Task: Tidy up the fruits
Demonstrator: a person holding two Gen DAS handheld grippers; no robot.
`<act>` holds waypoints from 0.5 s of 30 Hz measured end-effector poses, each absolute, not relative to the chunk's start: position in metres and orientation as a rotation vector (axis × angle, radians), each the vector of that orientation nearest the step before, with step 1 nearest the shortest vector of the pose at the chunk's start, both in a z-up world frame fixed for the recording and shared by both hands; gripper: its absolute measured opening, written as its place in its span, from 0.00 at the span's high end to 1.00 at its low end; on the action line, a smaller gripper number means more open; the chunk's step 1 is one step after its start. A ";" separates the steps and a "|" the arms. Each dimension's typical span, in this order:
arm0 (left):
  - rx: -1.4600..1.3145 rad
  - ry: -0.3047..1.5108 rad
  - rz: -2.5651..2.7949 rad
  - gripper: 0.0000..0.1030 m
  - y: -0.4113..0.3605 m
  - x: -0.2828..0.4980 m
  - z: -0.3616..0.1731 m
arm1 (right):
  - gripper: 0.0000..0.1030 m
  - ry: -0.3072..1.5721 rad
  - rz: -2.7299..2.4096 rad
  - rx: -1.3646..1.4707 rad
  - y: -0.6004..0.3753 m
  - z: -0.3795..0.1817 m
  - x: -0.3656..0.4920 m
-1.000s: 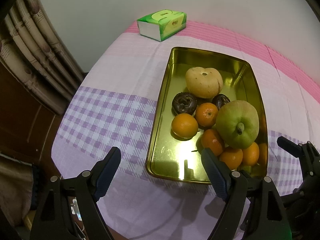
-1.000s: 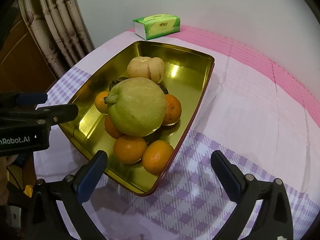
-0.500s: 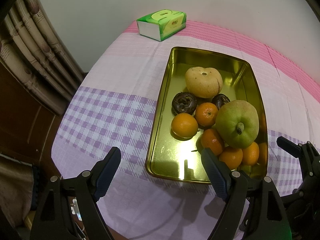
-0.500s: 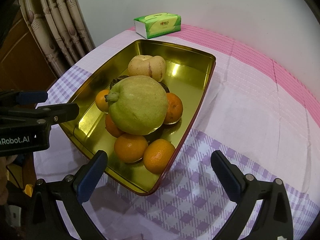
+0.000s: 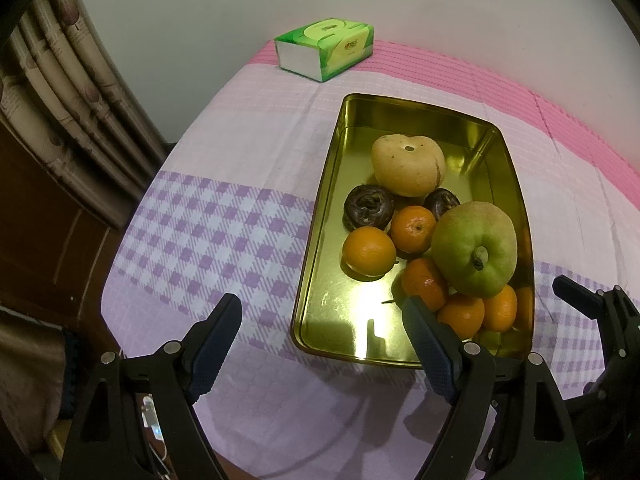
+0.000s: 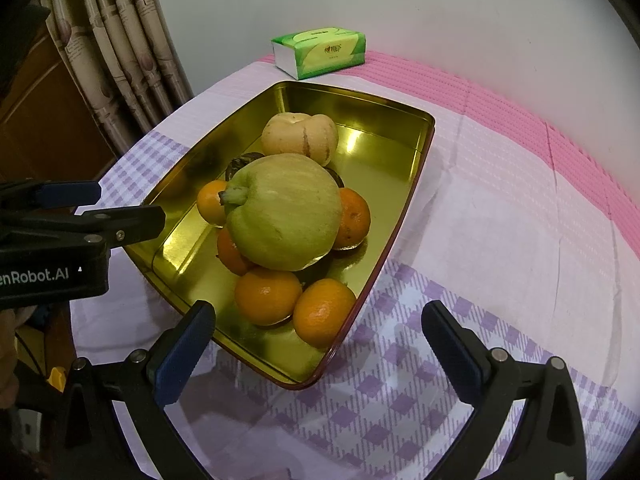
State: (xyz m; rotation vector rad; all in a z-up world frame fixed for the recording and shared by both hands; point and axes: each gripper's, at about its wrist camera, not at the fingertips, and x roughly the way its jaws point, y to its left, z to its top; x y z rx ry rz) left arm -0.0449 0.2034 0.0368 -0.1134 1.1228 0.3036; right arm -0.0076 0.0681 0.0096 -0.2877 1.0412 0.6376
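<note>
Left wrist cam first: my left gripper point(image 5: 322, 316) hangs over the near edge of the table with its jaws spread wide, nothing between them. The right-hand finger sits in front of the near end of the gold tray point(image 5: 320, 248), which lies on a pink and purple checked cloth point(image 5: 208, 232). All the fruit is in that tray: a big green fruit point(image 5: 474, 248) piled on top of a cluster of oranges point(image 5: 369, 251) toward the near right side, two dark shrivelled fruits point(image 5: 367, 206) behind them, and a pale yellowish fruit point(image 5: 407, 164) further back. The far end of the tray is bare. A green tissue box point(image 5: 325, 48) sits against the wall beyond it. The tip of my other gripper pokes in at the right edge.

Right wrist cam: my right gripper point(image 6: 318, 328) is also wide open and empty, hovering over the tray's near corner point(image 6: 304, 380). The green fruit point(image 6: 284, 212) is resting on the oranges point(image 6: 267, 295), pale one point(image 6: 300, 136) behind. The left gripper body point(image 6: 56, 252) shows at the left, beside the tray's edge. Curtains point(image 6: 120, 40) hang at the back left.
</note>
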 end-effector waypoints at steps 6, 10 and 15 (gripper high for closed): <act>-0.116 1.122 0.303 0.20 0.204 -0.045 0.037 | 0.01 1.044 0.643 -0.290 0.069 0.010 -0.009; -0.115 1.124 0.301 0.20 0.204 -0.045 0.037 | 0.01 1.044 0.645 -0.290 0.069 0.010 -0.009; -0.115 1.121 0.293 0.20 0.201 -0.045 0.037 | 0.01 1.045 0.648 -0.292 0.069 0.010 -0.011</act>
